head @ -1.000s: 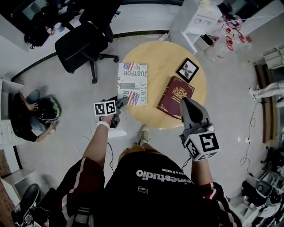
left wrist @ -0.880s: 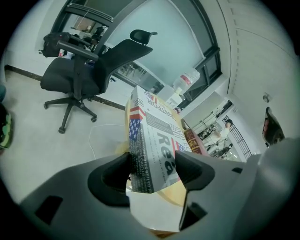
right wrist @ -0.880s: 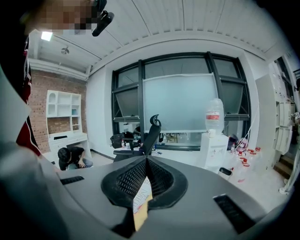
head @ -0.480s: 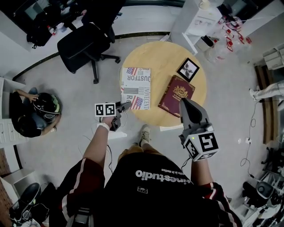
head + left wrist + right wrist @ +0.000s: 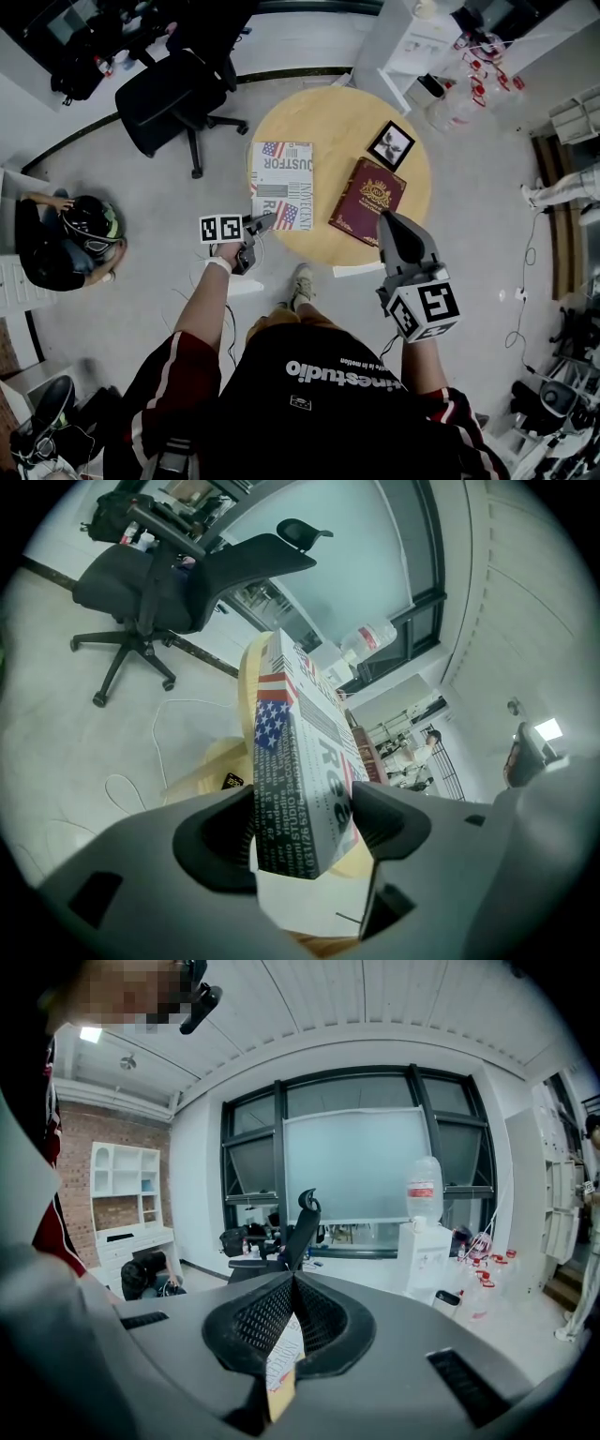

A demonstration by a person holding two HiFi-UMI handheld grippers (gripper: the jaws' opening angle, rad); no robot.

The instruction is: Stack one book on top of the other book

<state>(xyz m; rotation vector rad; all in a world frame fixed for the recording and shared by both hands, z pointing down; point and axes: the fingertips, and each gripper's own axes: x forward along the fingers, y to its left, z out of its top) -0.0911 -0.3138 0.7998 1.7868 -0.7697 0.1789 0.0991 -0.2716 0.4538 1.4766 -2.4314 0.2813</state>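
**Right gripper** [image 5: 388, 218]: held above the near rim of the round table [image 5: 328, 114], its tips over the near corner of the red book [image 5: 367, 199]. In the right gripper view the jaws are closed together, nothing gripped [image 5: 292, 1279]. Its position matches that of a second ago.

**Left gripper** [image 5: 265, 221]: positioned at the near left corner of the flag-print book [image 5: 281, 178]. In the left gripper view the jaws [image 5: 305, 822] stand wide and have just been opening. The book corner [image 5: 300, 761] sits between them, with one pad just beside each broad face.

**Flag-print book:** lies flat on the left part of the table, with its near left corner at the table rim. Compared with a second ago, it sits slightly closer to the near rim and to the red book. Since half a second ago its position relative to the red book is unchanged. The two books lie side by side, apart, not stacked.

**Red book:** lies flat and angled on the right part of the table, unmoved.

**Beyond the books:** a black-framed picture [image 5: 393, 145] lies near the far right rim. A black office chair [image 5: 173, 94] stands on the floor past the table to the left.
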